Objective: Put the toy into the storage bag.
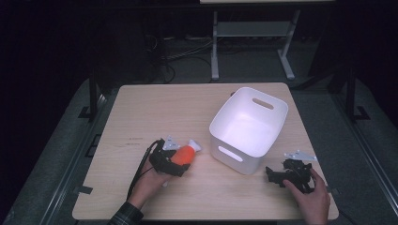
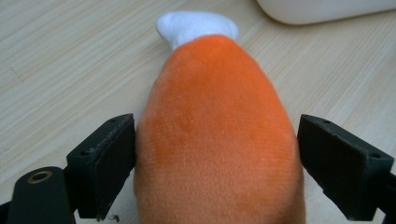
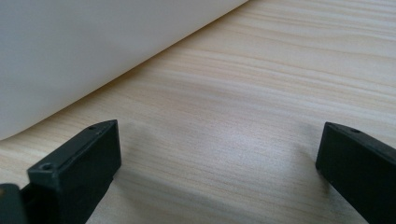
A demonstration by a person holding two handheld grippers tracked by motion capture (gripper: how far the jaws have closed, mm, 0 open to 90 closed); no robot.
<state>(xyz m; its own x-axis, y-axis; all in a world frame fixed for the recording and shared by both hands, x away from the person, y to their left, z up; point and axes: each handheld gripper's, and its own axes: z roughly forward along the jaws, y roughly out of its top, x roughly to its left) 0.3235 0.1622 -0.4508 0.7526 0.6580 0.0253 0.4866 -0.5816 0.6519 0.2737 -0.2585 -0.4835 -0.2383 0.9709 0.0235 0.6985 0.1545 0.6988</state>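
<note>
An orange plush toy [image 1: 184, 154] with a white tip [image 2: 196, 25] lies on the wooden table [image 1: 141, 112], left of centre. My left gripper [image 1: 174, 162] stands open around it. The toy's body [image 2: 215, 140] fills the gap between the jaws; the left pad [image 2: 109, 161] touches it and the right pad [image 2: 336, 163] sits right at its side, with no squeeze showing. Near the front right edge of the table my right gripper [image 1: 271, 174] is held low, open with nothing between its fingers [image 3: 79, 172].
A white plastic bin [image 1: 248, 129] with handle slots stands empty at the centre right, between the two grippers; its wall [image 3: 70, 51] is close ahead of my right gripper. Bare wood lies at the back left. A metal frame [image 1: 248, 42] stands on the floor beyond the table.
</note>
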